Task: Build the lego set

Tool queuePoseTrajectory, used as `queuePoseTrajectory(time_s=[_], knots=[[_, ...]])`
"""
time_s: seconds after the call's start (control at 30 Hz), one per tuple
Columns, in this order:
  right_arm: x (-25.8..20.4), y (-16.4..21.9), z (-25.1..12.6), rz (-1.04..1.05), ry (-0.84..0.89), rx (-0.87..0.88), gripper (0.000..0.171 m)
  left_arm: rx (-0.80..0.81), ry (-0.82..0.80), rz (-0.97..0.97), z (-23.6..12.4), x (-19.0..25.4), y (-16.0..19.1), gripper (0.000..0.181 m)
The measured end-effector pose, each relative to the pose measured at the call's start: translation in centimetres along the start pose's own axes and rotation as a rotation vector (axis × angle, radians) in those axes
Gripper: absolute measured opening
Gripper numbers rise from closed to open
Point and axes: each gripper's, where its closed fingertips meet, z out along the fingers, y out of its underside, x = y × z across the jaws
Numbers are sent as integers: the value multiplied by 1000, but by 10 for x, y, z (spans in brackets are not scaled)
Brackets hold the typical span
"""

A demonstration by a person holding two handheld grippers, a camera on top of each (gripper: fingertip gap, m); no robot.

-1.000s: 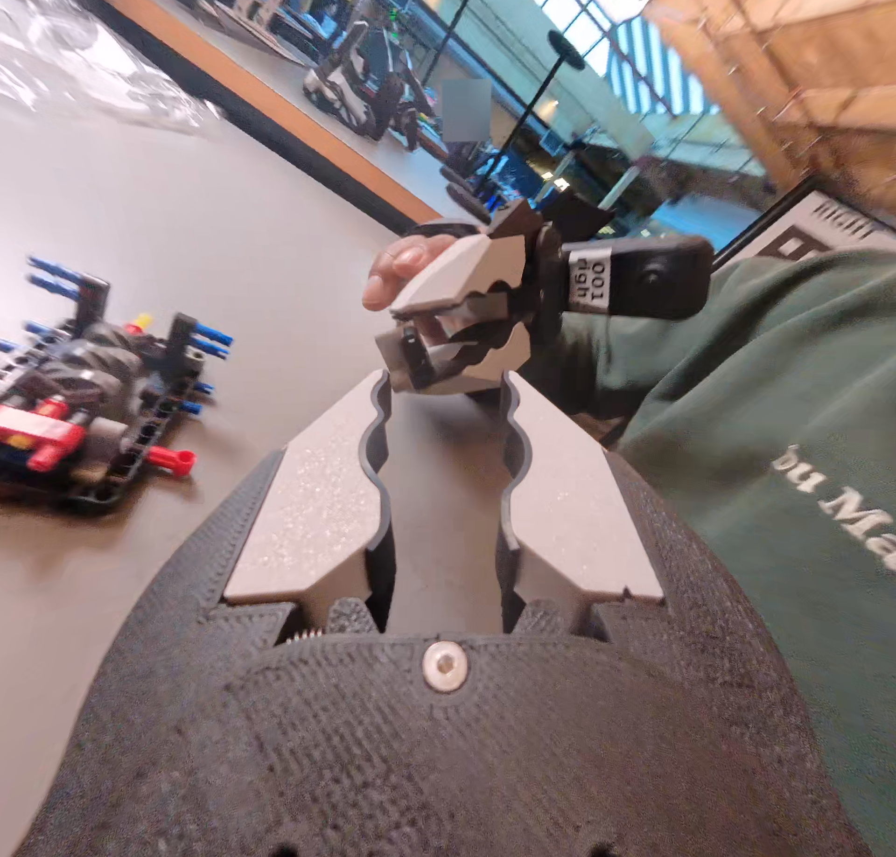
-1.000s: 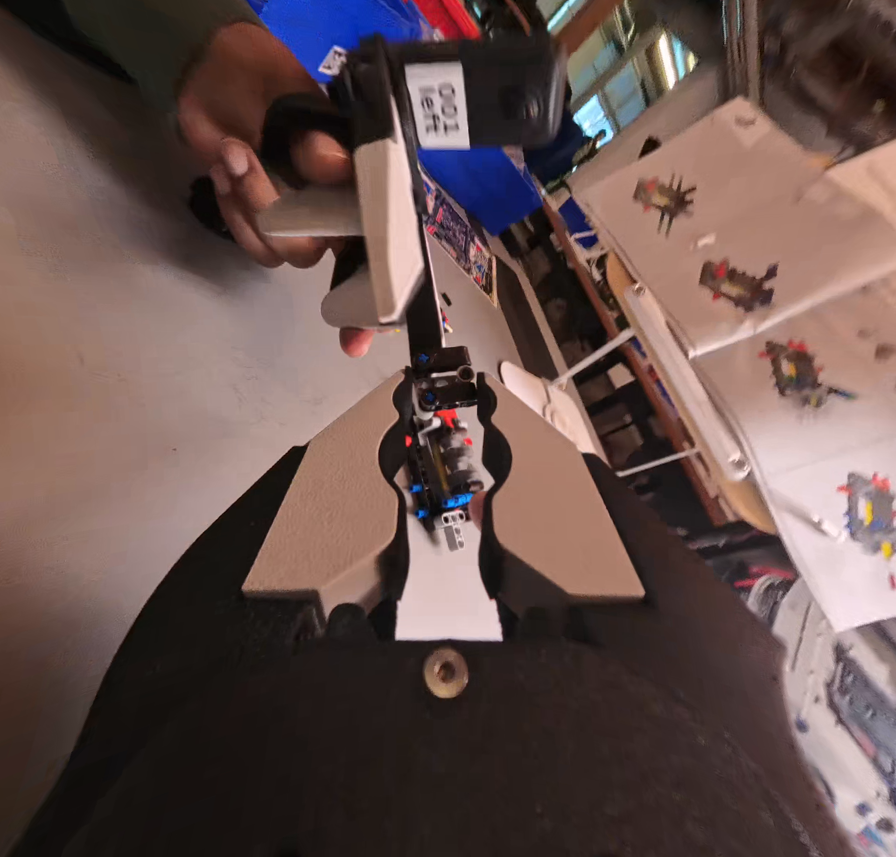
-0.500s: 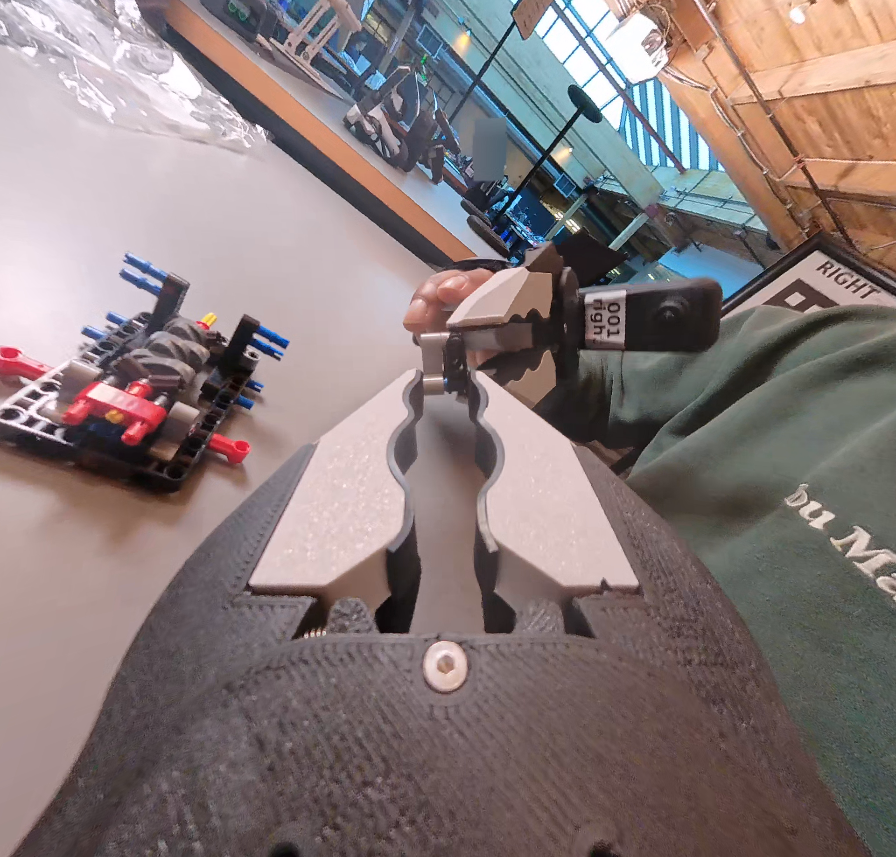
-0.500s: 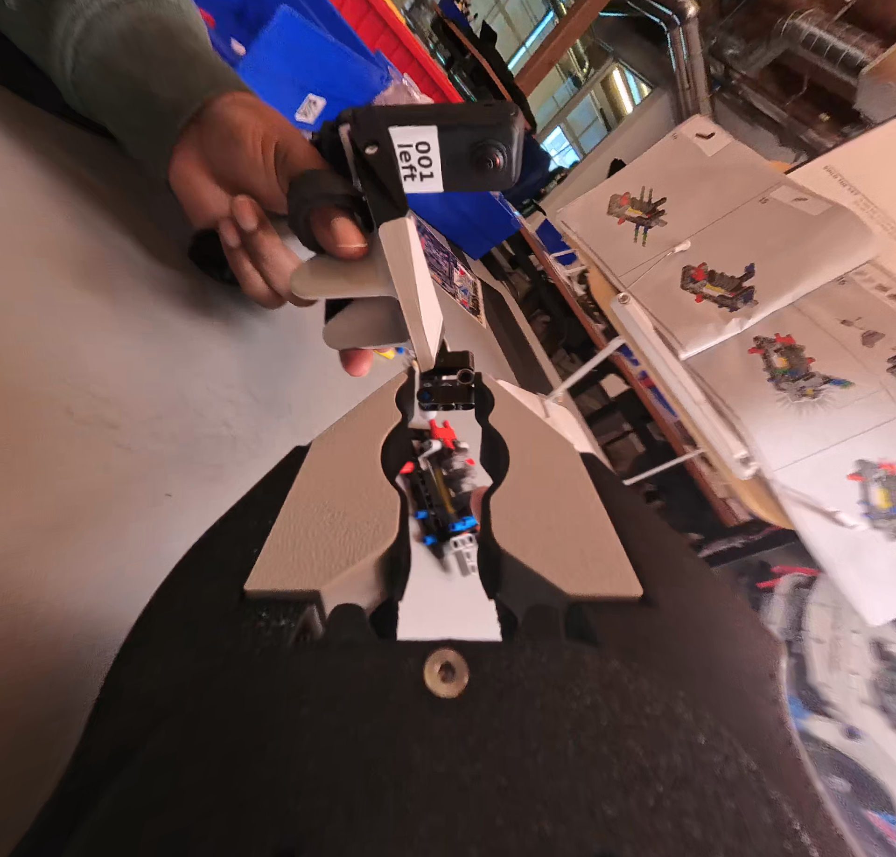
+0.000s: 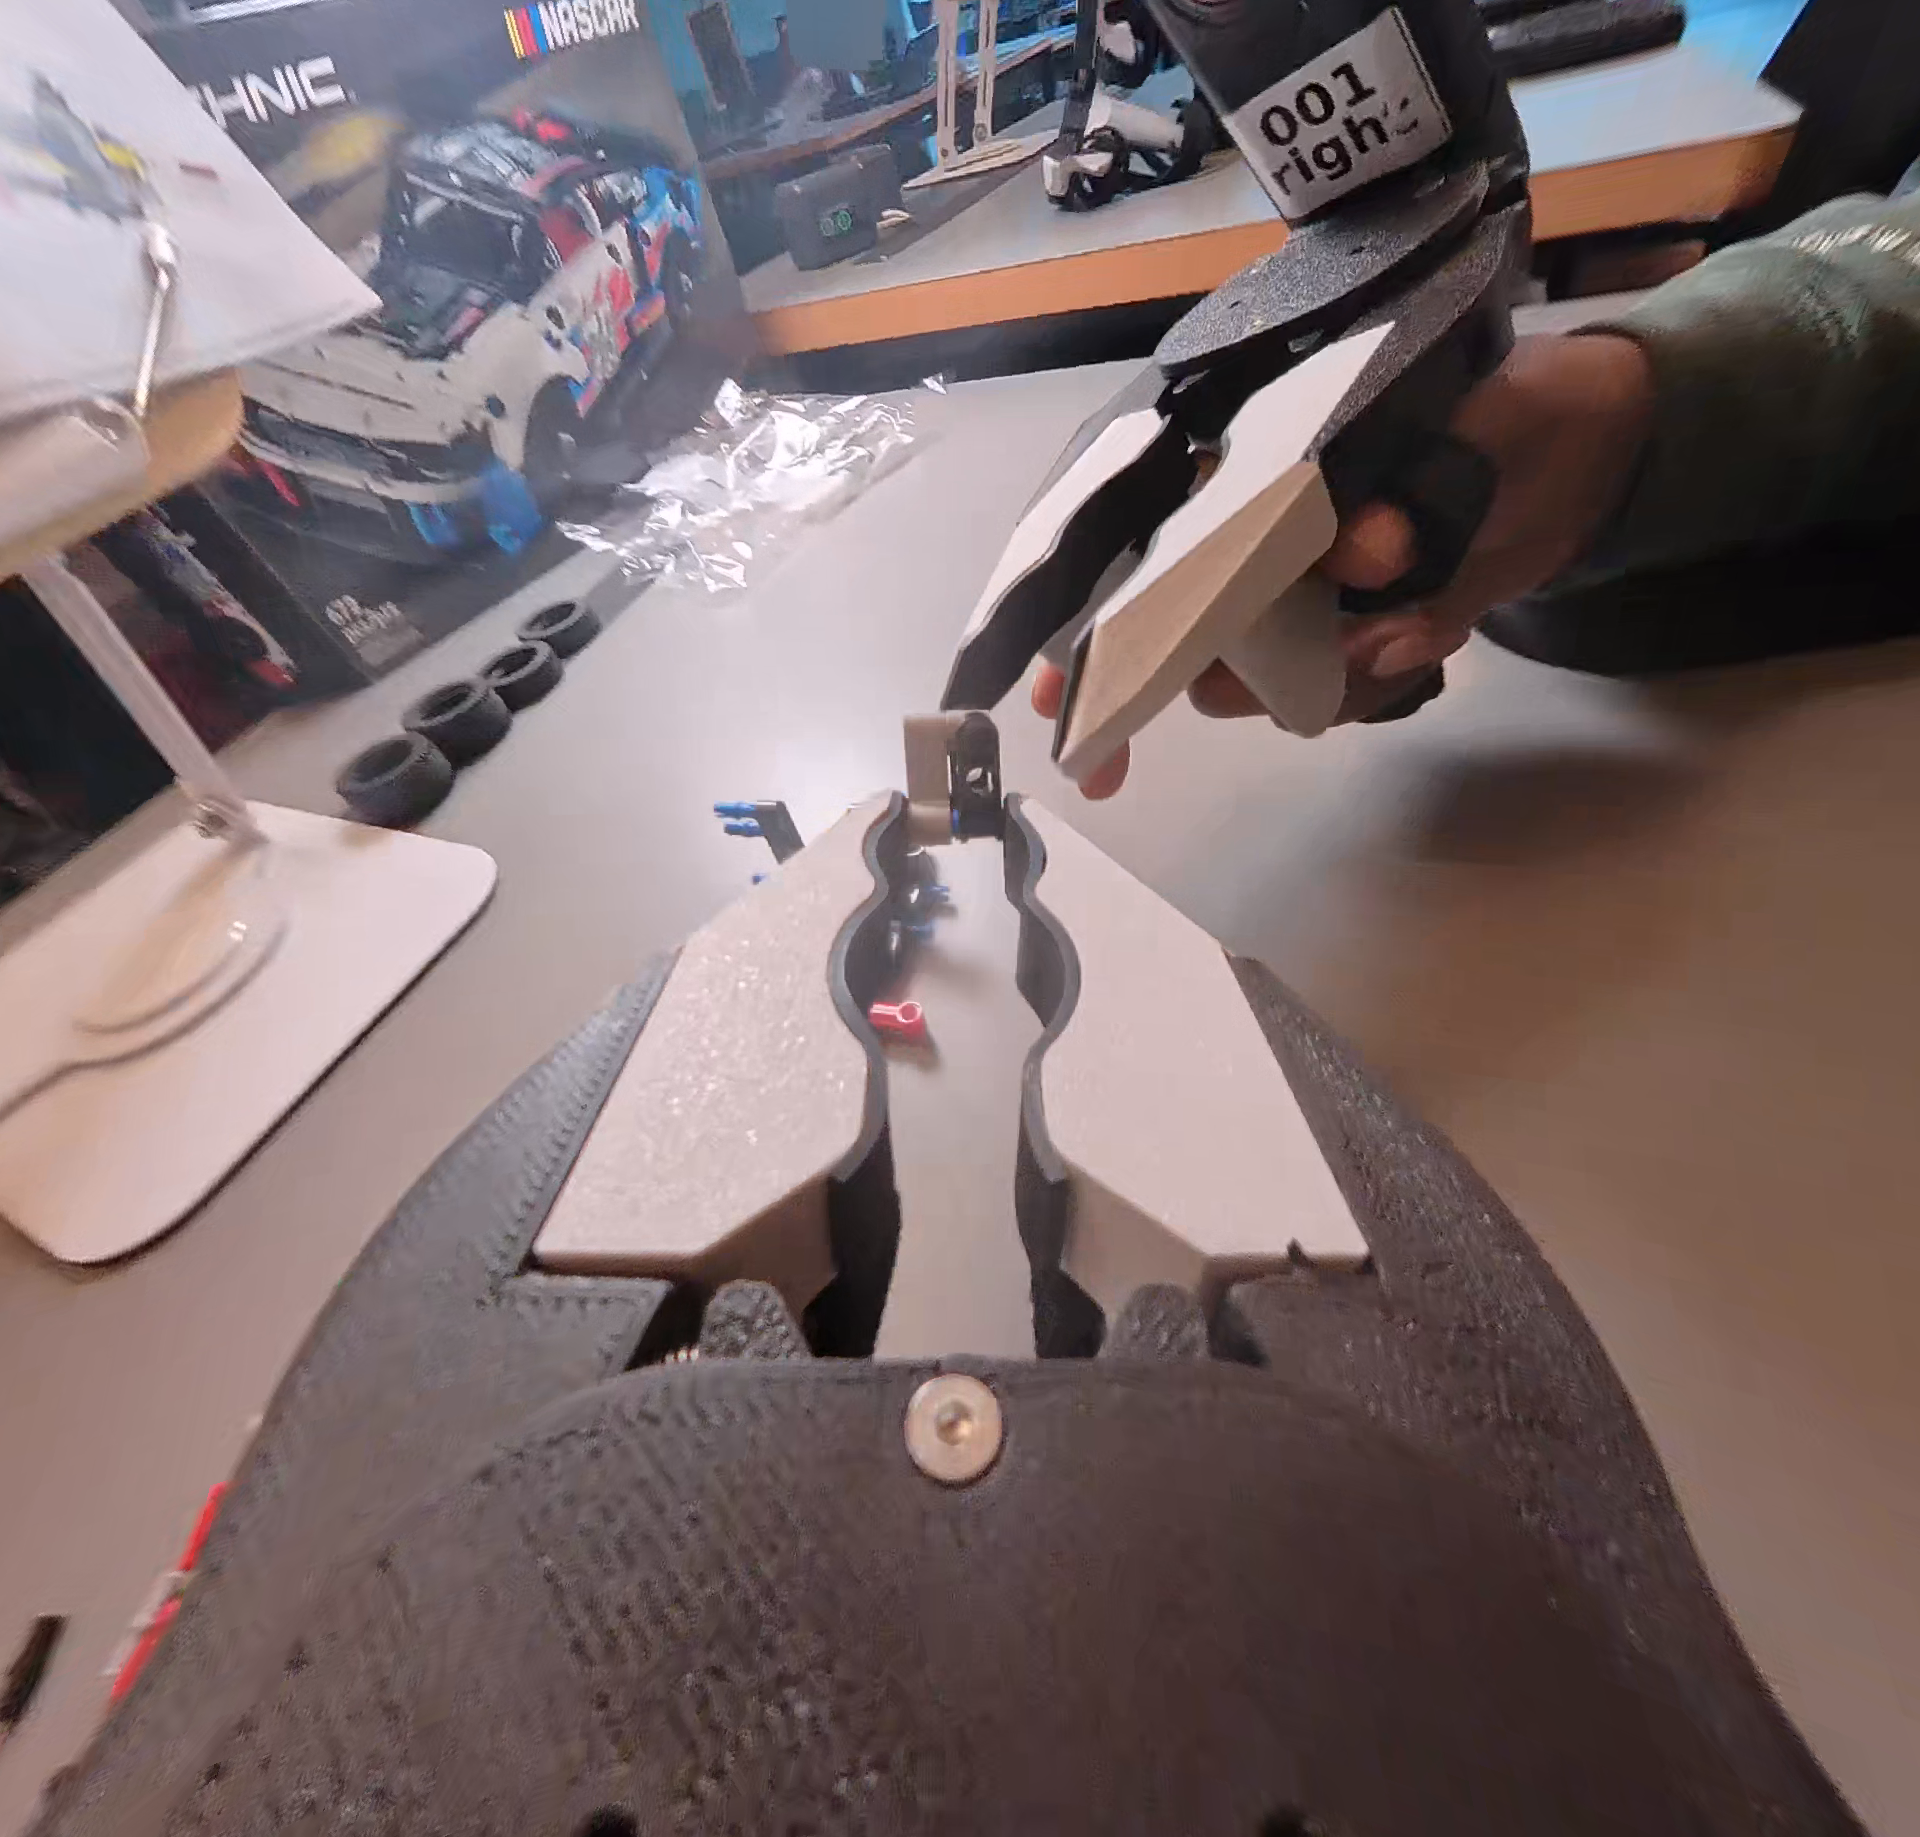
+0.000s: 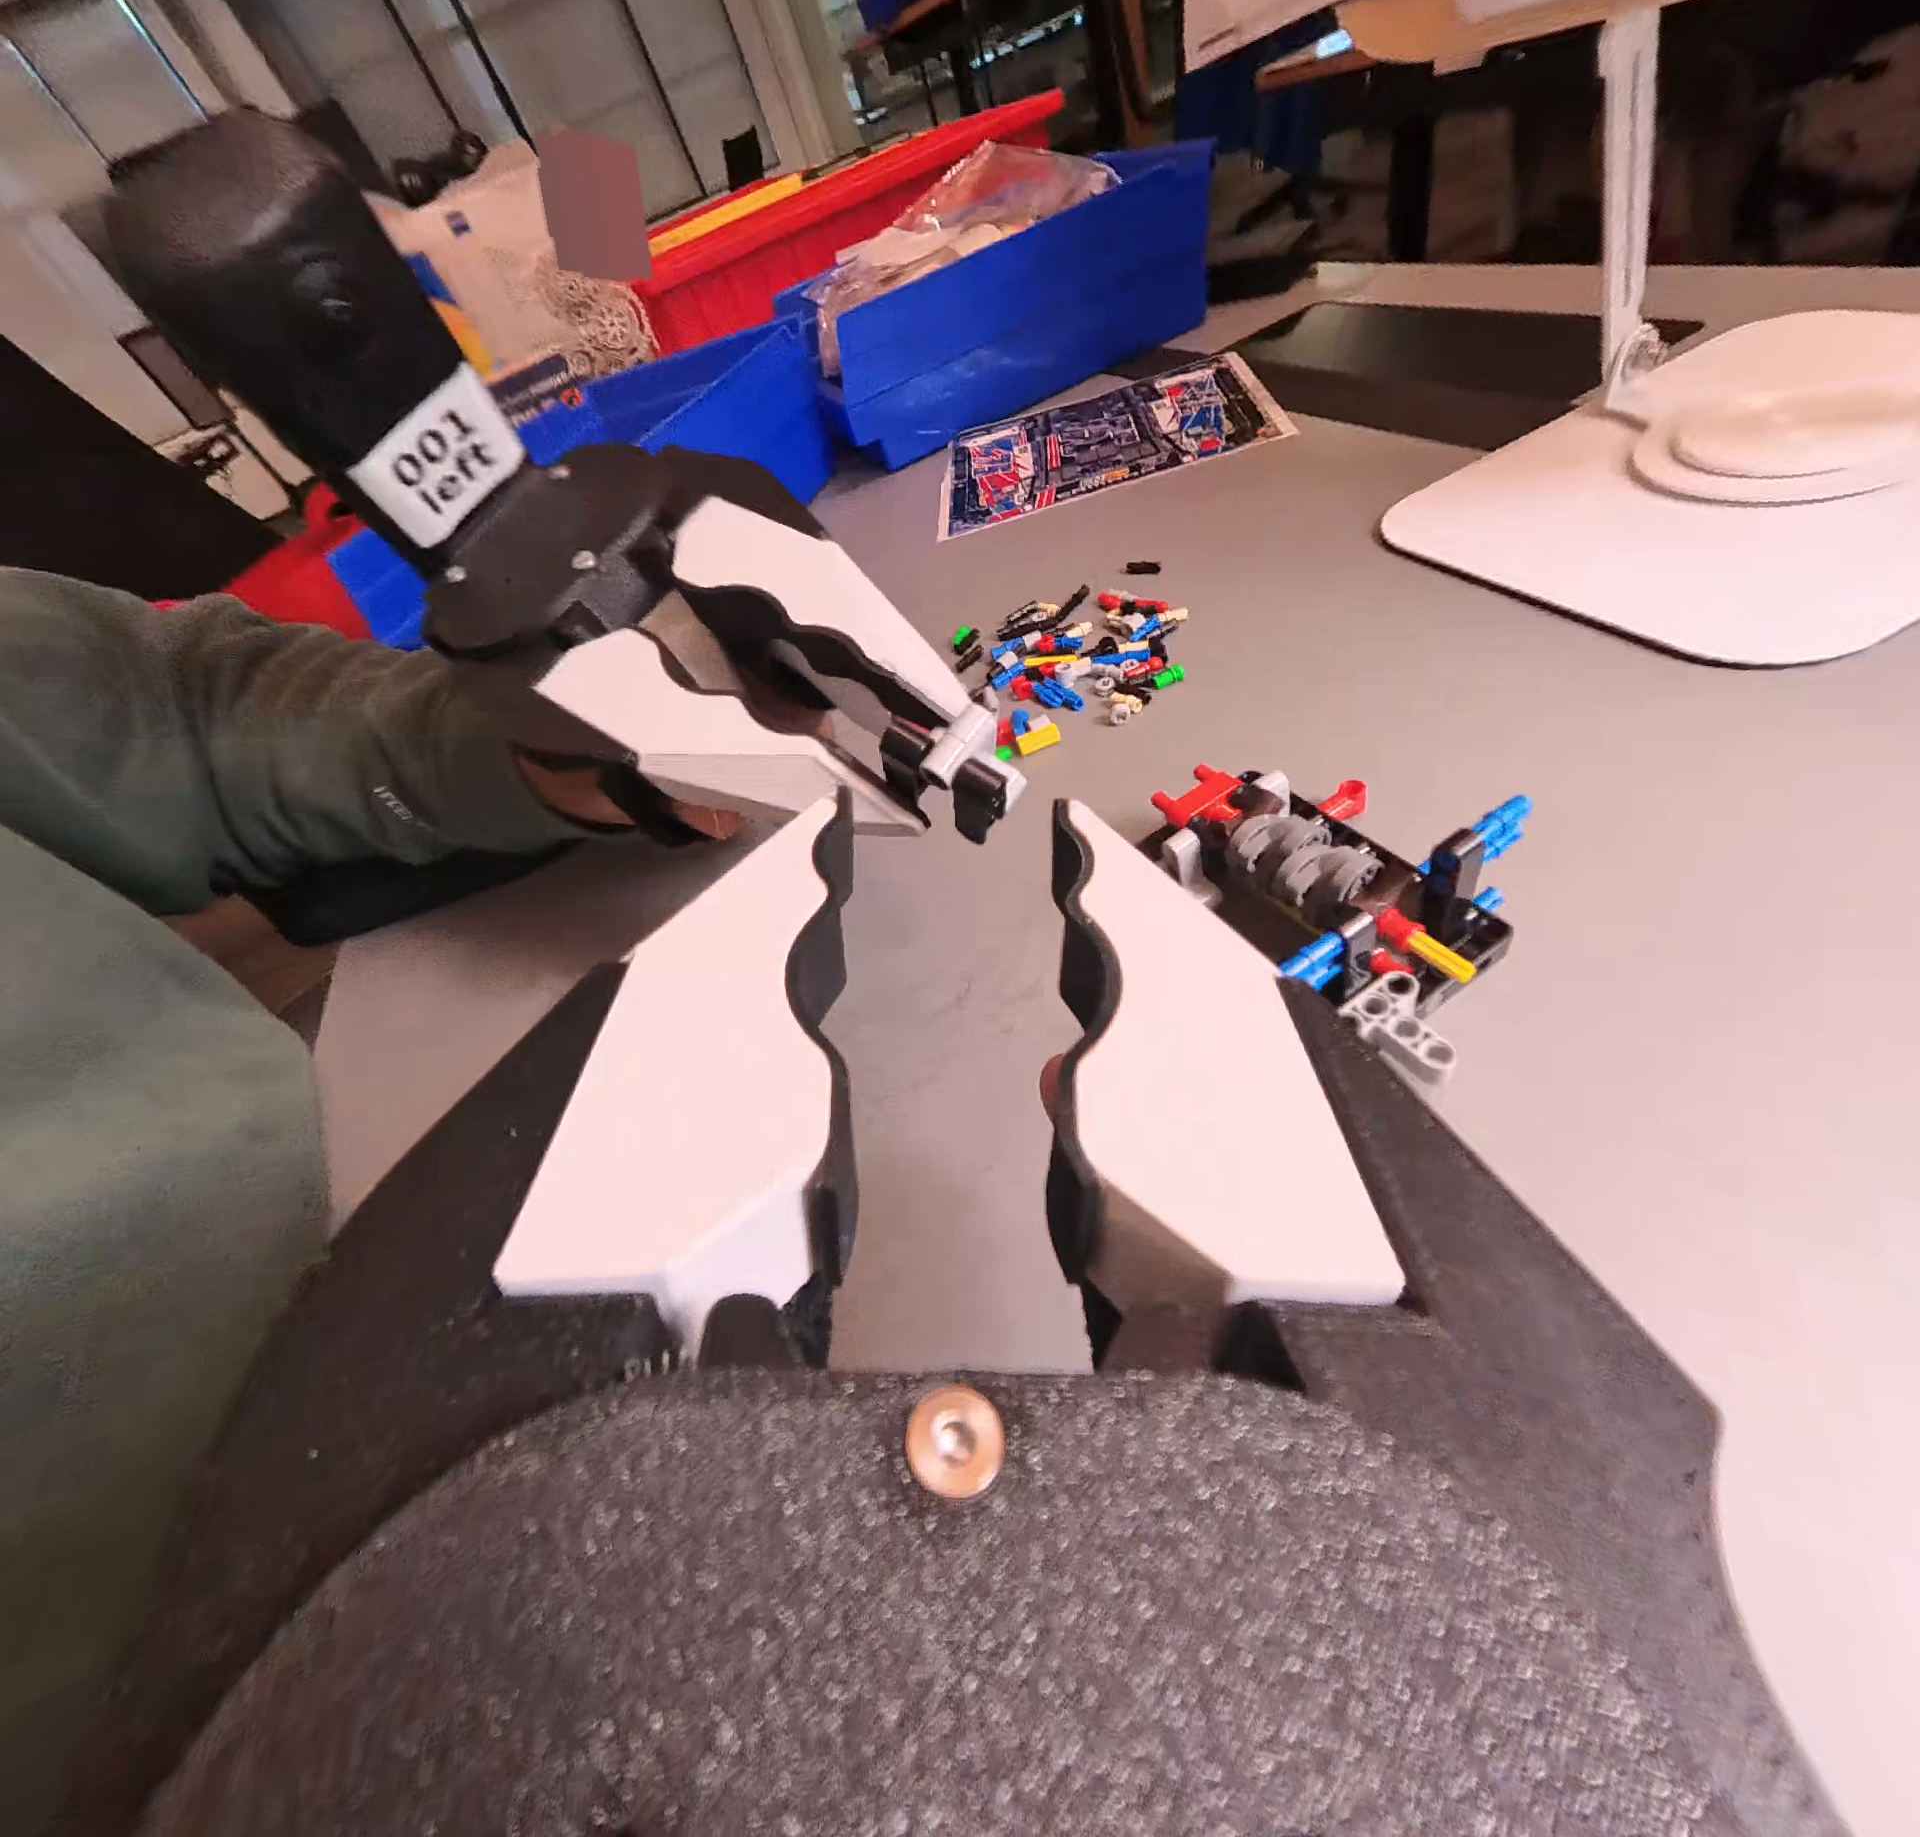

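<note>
Left wrist view shows the left claw clamped on a small grey-and-black connector piece at its tips; the right claw, jaws apart and empty, hovers just beside it; beyond, on the grey desk, sits the partly built black frame with grey gears and red and blue pins; a heap of loose coloured pins and four black rubber tyres remain unused, so I judge the build is early; white stickers mark both tools, and the car-printed box carries lettering.
</note>
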Motion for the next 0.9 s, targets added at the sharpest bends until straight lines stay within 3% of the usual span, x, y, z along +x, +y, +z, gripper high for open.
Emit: queuePoseTrajectory(time_s=[0.13, 0.37, 0.63, 0.9], knots=[[-4, 2, 6, 11, 10, 5, 38, -23, -70, 110, 2, 0, 0, 15], [-3, -6, 4, 125, -19, 46, 27, -31, -98, 214, 2, 4, -2, 15], [-2, -5, 3, 107, -9, 37, 23, -14, -64, 138, 3, 4, -3, 16], [6, -22, 3, 525, -38, 204, 24, -7, -220, 365, 2, -5, -11, 28]])
